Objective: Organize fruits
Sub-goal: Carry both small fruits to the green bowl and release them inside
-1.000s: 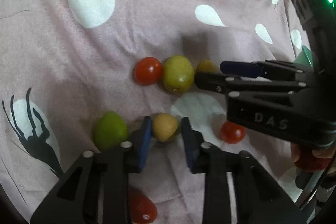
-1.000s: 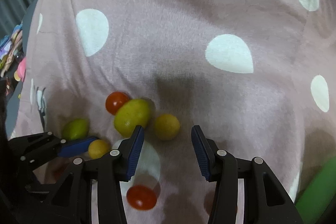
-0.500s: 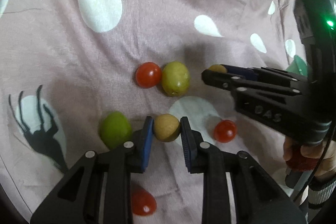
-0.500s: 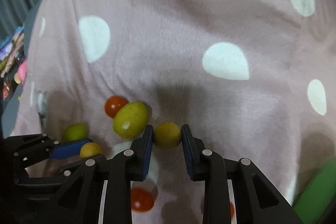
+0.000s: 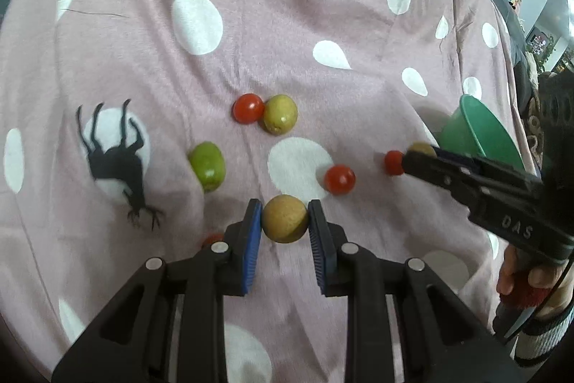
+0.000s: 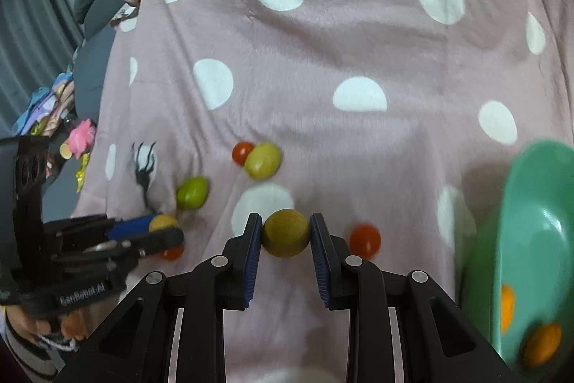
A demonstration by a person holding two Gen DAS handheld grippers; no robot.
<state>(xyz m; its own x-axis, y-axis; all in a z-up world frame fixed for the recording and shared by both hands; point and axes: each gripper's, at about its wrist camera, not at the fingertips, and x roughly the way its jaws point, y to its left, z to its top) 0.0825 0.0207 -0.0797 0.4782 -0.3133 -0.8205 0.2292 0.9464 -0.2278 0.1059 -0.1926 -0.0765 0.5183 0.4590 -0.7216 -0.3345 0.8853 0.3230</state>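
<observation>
Two round tan-yellow fruits were gripped at once, one in each gripper. The left gripper (image 5: 285,219) had its jaws closed to the width of a tan fruit (image 5: 285,218), blue pads pressing both sides; the right gripper (image 6: 286,237) held a matching olive-tan fruit (image 6: 286,237) the same way. Both fruits appeared raised a little above the bedspread (image 5: 251,24), though the height was hard to judge.

Loose fruit lay on the pink dotted bedspread beyond them. In the left wrist view a red tomato (image 5: 248,108) touched a yellow-green fruit (image 5: 280,114) farther off, a green fruit (image 5: 208,165) sat to the left, and another tomato (image 5: 339,179) lay near right beside a white dot. A further red tomato (image 5: 393,162) sat just beside the tip of the right gripper.

The green bowl (image 6: 531,203) stood at the right edge, with orange fruit (image 6: 541,343) already inside.

The step in hand looked like carrying picked fruit to the bowl. The right gripper was nearest it, so the next move would likely call for swinging right over the rim and opening the jaws low enough that the fruit did not bounce out, with the left following. The round fruits could slip if the squeeze loosened on the way.
</observation>
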